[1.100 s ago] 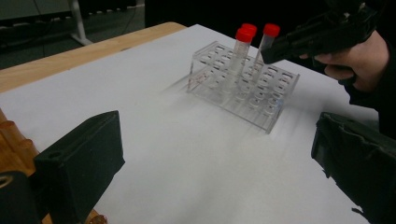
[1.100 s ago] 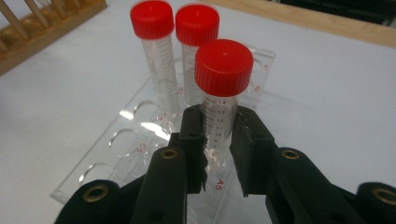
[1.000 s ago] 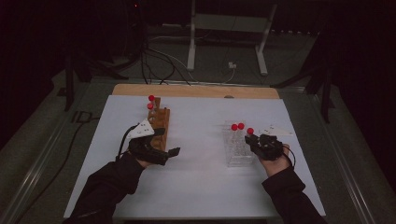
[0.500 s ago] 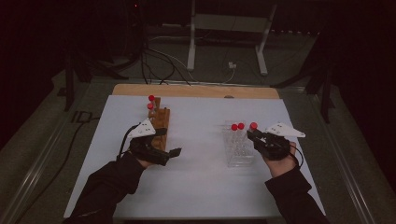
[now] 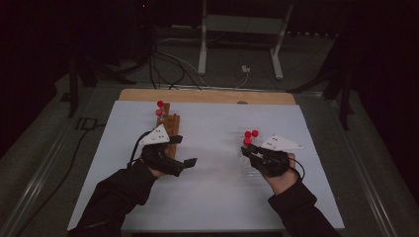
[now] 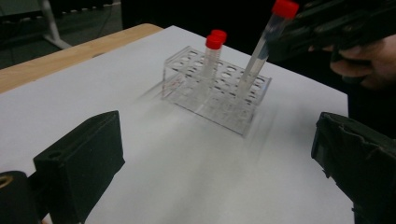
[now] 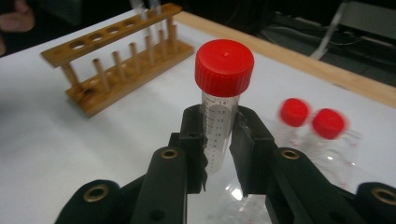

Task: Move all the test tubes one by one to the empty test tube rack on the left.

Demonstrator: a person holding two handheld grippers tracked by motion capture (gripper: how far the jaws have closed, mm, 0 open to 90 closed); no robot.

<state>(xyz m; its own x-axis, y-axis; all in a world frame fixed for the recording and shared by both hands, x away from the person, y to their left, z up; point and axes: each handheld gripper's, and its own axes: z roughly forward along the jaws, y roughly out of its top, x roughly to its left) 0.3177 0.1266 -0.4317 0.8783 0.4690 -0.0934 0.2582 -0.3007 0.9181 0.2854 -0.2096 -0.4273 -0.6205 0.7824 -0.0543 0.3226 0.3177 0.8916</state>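
My right gripper (image 7: 219,135) is shut on a clear tube with a red cap (image 7: 223,70), gripping it below the cap. In the left gripper view this held tube (image 6: 259,53) leans over the clear plastic rack (image 6: 219,95), its lower end at the rack's holes. Two more red-capped tubes (image 6: 212,51) stand in that rack. In the high view the right gripper (image 5: 248,149) is at the clear rack (image 5: 245,165), right of centre. My left gripper (image 5: 183,150) hangs open and empty beside the wooden rack (image 5: 170,133), which holds two red-capped tubes (image 5: 159,107).
A white sheet (image 5: 212,197) covers the table, with a wooden edge (image 5: 207,96) at the far side. Cables (image 5: 173,64) and a metal stand (image 5: 237,44) lie on the dark floor beyond. The sheet between the two racks is bare.
The right gripper has shifted with its tube, first outward to the right, then back left; the held cap now sits just in front of the two standing caps. The left gripper has stayed put.
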